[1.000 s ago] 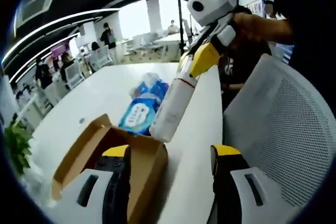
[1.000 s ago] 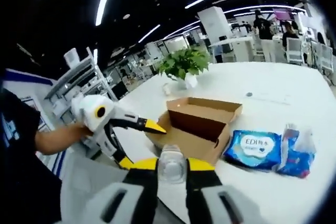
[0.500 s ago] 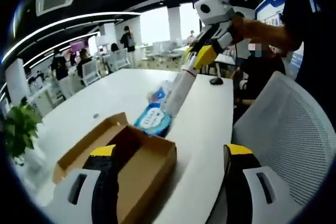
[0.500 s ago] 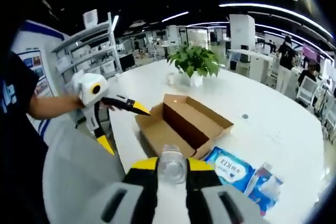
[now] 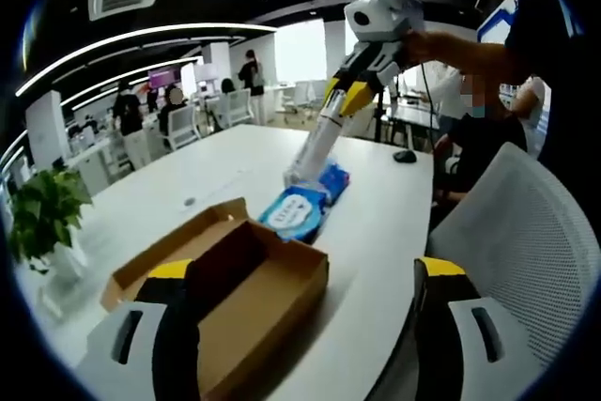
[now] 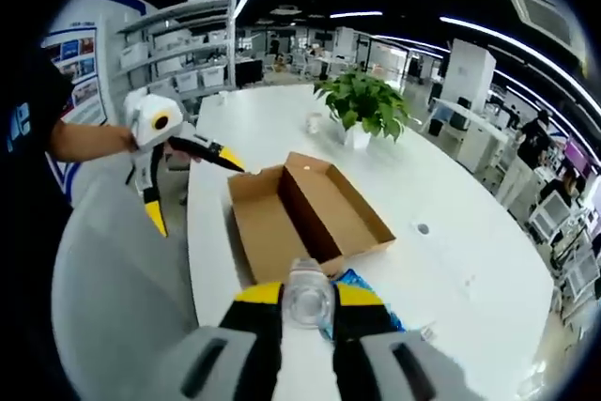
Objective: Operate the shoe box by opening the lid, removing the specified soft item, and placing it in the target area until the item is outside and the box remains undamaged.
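Box [image 6: 310,218] sits open and empty on the worktop [image 6: 451,260]; your right claw [image 6: 307,300] grips the clear bottle [image 5: 315,146] above the blue wipes packs [image 5: 299,208]. Left claw [image 5: 305,274] gapes empty. Set-down remains.

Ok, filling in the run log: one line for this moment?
box: open on table | right gripper: shut on clear bottle, above blue packs | left gripper: open at box
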### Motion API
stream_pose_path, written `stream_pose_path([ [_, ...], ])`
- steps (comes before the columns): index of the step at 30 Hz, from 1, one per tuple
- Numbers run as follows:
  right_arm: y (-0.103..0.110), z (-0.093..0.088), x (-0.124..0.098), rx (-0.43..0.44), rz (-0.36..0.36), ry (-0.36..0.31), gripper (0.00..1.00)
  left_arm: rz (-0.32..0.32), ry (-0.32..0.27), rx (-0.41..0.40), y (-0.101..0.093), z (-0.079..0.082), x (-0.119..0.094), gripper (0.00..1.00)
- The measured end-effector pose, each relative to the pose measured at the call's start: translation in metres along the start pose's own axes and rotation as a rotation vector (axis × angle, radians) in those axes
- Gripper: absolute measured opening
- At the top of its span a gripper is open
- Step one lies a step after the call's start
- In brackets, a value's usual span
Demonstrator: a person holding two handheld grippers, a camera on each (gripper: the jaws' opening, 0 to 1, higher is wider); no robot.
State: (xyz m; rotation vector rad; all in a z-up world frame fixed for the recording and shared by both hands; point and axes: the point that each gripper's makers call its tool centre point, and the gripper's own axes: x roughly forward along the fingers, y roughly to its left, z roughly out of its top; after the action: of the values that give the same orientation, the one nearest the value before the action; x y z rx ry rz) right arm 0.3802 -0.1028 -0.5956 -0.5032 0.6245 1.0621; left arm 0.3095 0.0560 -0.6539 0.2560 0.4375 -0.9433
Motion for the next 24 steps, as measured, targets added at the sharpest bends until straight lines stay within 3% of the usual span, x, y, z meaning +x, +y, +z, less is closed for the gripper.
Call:
stream_pose_path([
  [15,-0.023,0.0,0.019,-0.214,0.07,0.093,0.15,0.056,-0.02,-0.03,0.009,0.001,-0.01,1.0],
  [24,-0.052,-0.005,0.038,-0.343,0.08,0.151,0.15,0.087,-0.018,-0.045,0.015,-0.005,-0.017,1.0],
])
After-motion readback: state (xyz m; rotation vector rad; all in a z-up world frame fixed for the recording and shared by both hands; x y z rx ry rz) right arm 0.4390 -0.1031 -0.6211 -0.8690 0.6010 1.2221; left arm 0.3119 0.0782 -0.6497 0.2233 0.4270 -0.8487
